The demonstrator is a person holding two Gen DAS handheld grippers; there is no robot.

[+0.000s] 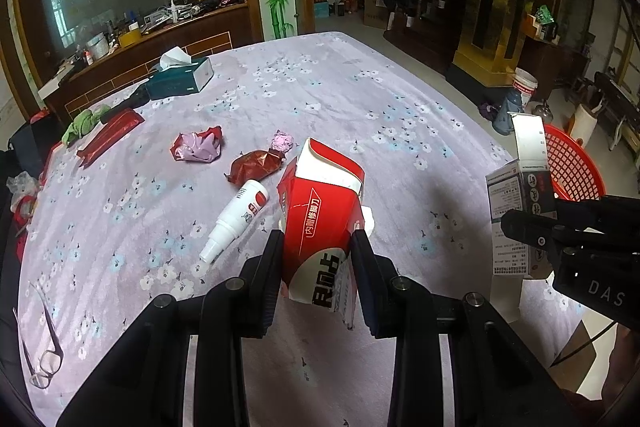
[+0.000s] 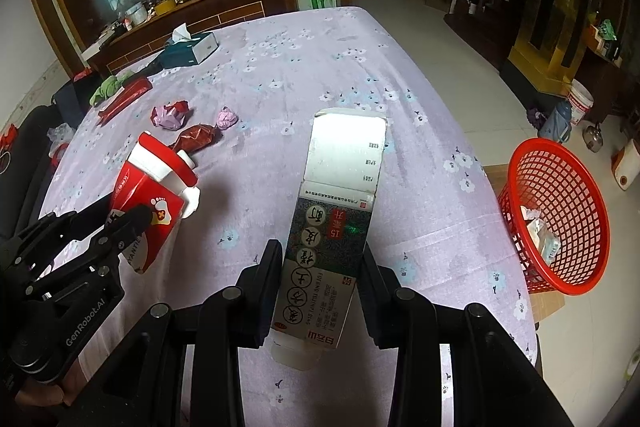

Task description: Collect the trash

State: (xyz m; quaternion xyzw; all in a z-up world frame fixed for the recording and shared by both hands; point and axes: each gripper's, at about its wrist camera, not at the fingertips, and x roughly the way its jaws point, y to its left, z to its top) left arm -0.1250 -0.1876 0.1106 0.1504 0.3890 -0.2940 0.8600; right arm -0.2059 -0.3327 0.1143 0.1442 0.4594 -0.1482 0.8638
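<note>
Desk, floral lilac cloth, bears loose trash | red mesh basket stands on the floor just beside the desk's right edge, scraps inside | right gripper: fingers closed on a dark green carton, held above the desk | left gripper: fingers clamped on a red-and-white carton, flap open | white spray bottle lies on the cloth | 2 crumpled red wrappers lie beyond it.

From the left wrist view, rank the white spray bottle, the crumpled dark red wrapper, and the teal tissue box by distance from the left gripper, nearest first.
Measured from the left gripper:
1. White spray bottle, lying just ahead to its left.
2. Crumpled dark red wrapper, beyond the bottle's red-labelled end.
3. Teal tissue box, far across the table, left rear.
</note>
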